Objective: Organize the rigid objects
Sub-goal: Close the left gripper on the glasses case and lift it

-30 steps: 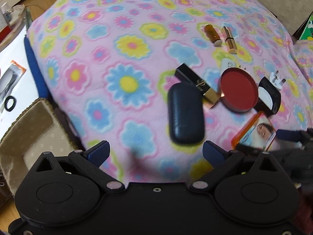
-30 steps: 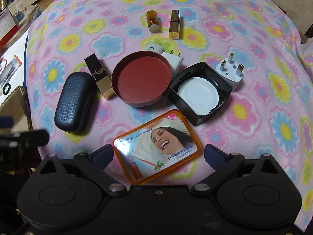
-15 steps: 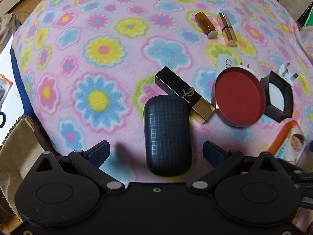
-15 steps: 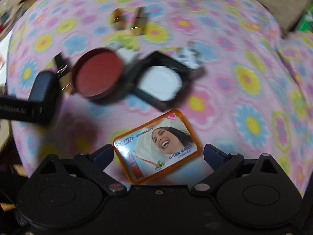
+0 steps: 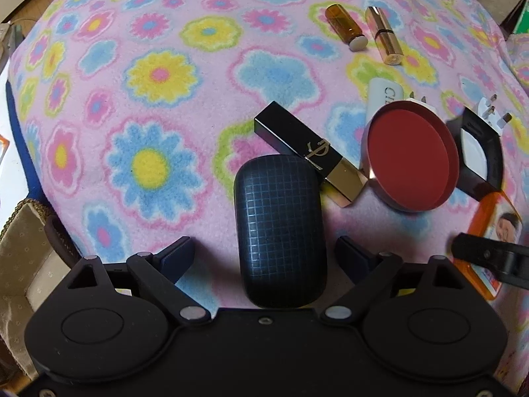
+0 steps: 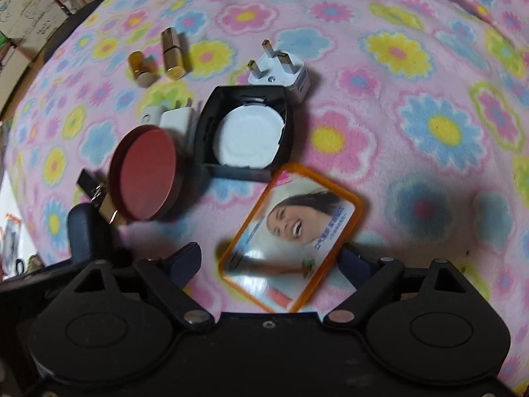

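Left wrist: dark case (image 5: 281,231) between closing, untouching tongs (image 5: 264,258).

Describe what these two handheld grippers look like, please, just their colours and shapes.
Both look alike. The left gripper and right gripper each have a matte black plastic body with two round raised discs, angled black link arms joined by silver pivot pins, and dark blue finger pads. No cables, sleeves or markings are visible.

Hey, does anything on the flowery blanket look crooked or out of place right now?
The orange-framed card lies askew, one corner almost touching the black box. The black-and-gold lipstick rests diagonally against the dark case. Nothing looks spilled or broken.
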Demonstrator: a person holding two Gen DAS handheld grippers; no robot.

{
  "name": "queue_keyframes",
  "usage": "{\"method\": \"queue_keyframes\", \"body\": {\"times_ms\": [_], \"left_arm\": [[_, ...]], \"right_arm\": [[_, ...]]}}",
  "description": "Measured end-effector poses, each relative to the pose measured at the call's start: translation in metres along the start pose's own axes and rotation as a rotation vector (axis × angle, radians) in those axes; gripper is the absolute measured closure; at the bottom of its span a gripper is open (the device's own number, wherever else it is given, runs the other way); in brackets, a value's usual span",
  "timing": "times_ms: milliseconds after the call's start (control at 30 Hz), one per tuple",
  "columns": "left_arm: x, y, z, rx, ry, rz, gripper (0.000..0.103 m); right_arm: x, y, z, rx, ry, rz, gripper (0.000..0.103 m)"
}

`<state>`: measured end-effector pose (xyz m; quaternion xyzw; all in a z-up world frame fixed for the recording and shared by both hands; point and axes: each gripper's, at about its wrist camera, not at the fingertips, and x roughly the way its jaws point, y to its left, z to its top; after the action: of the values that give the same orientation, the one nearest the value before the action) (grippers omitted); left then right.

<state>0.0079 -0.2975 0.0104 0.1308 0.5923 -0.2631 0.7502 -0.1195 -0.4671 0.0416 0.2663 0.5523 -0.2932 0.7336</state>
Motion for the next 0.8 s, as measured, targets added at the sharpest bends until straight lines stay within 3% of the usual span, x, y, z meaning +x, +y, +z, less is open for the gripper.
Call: {"method": "queue_keyframes", "body": {"times_ms": [67, 133, 200, 433, 667, 700, 733, 800], "left_arm": [[-0.002, 0.000, 0.000, 0.009, -0.015, -0.008, 0.031], [-0.007, 0.000, -0.001, 0.018, -0.022, -0.011, 0.047], [-0.011, 0.001, -0.002, 0.015, -0.022, -0.027, 0.054], [-0.022, 0.013, -0.019, -0.022, -0.038, -0.040, 0.054], [-0.043, 0.054, -0.037, -0.121, -0.075, -0.037, 0.054], [-0.046, 0.063, -0.040, -0.139, -0.084, -0.031, 0.054], [-0.051, 0.073, -0.043, -0.159, -0.093, -0.021, 0.054], [-0.058, 0.094, -0.049, -0.210, -0.111, 0.007, 0.054]], "right_arm": [[-0.003, 0.004, -0.001, -0.057, -0.024, -0.023, 0.033], [-0.004, 0.006, -0.004, -0.093, -0.012, -0.018, 0.037], [-0.005, 0.006, -0.007, -0.123, -0.006, -0.021, 0.040], [-0.025, 0.018, -0.027, -0.257, -0.022, -0.033, 0.041], [-0.053, 0.051, -0.048, -0.389, -0.085, 0.007, 0.043], [-0.056, 0.060, -0.051, -0.415, -0.096, 0.013, 0.060], [-0.057, 0.070, -0.054, -0.441, -0.101, 0.022, 0.070], [-0.060, 0.089, -0.056, -0.465, -0.087, 0.077, 0.077]]}}
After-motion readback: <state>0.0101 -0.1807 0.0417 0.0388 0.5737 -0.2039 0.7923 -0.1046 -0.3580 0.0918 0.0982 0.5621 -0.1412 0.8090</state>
